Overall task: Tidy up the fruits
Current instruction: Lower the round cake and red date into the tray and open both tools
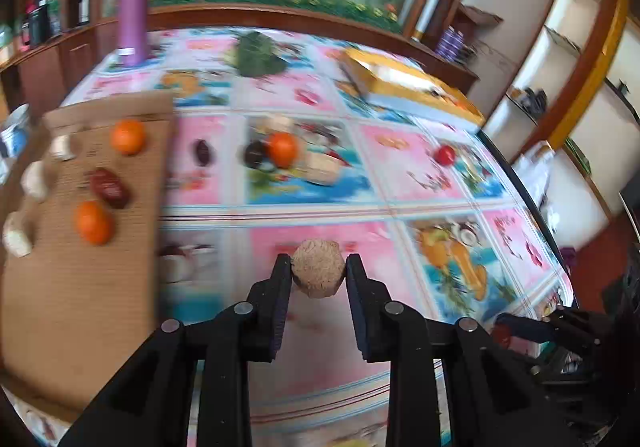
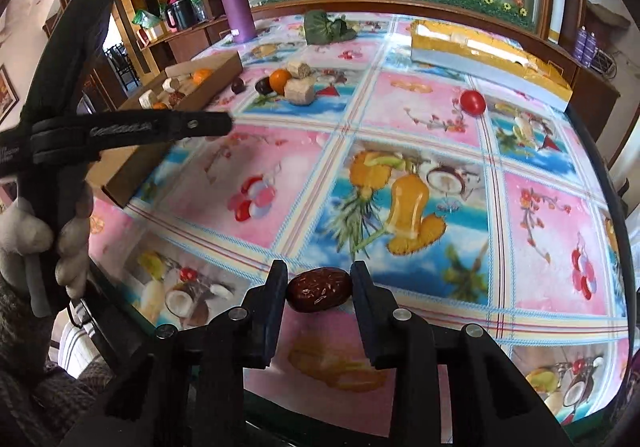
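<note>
Left gripper (image 1: 318, 267): I've got it closed onto a round tan ball (image 1: 318, 268), rough and speckled, pinched between both fingertips and held above the tablecloth (image 1: 400, 175).
Right gripper (image 2: 319, 289): clamped on a dark red date (image 2: 319, 289), wrinkly, lying sideways between the two fingers, near the table's front edge.
Cardboard tray (image 1: 80, 279): sits on the left side of the table from my left cam. On it I see two oranges (image 1: 128, 136), one dark red date-looking fruit (image 1: 109, 187) between them, and three pale chunks (image 1: 35, 180) along the far-left edge.
Loose stuff mid-table: another orange (image 2: 279, 79) touching a dark plum-ish fruit (image 2: 263, 86), a second dark one (image 2: 237, 85) just beside the tray, and two beige blocks (image 2: 298, 91) right next to the orange.
Red tomato-looking fruit (image 2: 472, 102): off on its own to the right, well apart from the rest.
Back of table: purple bottle (image 2: 235, 5) upright, something green and leafy (image 2: 326, 28), and a yellow box (image 2: 488, 55).
Blur: left cam is pretty smeared, so I can't tell the small details on the tray.
</note>
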A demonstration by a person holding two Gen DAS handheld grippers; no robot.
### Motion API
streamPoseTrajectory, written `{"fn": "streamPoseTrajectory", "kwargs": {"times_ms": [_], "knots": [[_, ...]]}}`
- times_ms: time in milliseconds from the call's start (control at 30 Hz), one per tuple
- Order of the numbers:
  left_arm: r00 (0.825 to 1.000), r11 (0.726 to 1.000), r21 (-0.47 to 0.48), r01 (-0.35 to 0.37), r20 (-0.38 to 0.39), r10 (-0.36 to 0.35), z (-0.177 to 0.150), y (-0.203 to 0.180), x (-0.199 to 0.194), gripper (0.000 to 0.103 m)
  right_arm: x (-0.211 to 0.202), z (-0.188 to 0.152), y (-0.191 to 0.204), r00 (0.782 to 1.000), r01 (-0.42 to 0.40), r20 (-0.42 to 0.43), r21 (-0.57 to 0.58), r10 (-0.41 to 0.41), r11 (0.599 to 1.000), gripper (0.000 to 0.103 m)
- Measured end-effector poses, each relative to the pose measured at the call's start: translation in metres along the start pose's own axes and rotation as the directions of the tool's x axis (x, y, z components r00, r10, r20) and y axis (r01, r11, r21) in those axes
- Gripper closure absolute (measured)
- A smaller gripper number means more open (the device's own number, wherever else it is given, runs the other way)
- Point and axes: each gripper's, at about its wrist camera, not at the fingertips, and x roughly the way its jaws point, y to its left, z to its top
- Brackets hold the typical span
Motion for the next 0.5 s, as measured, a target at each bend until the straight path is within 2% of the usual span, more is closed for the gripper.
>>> {"fn": "streamPoseTrajectory", "kwargs": {"times_ms": [133,233,367,500], "knots": [[0.993,0.989,-0.106,-0.102,0.055,0.108,-0.001,0.056,-0.035,0.076,-0.010,0.022,0.021,0.998,-0.049,0.048,-0.030,0.050,0.998,0.068],[0.982,0.966,-0.202,-0.164,0.062,0.180,-0.006,0.102,-0.052,0.076,-0.008,0.044,0.046,0.991,-0.103,0.074,-0.069,0.108,0.992,0.068],[0.968,0.933,-0.276,-0.230,0.033,0.248,-0.012,0.147,-0.062,0.076,0.009,0.078,0.090,0.979,-0.176,0.081,-0.138,0.189,0.975,0.068],[0.955,0.910,-0.295,-0.290,-0.033,0.294,-0.009,0.176,-0.052,0.076,0.044,0.114,0.137,0.963,-0.257,0.031,-0.183,0.267,0.949,0.067]]}}
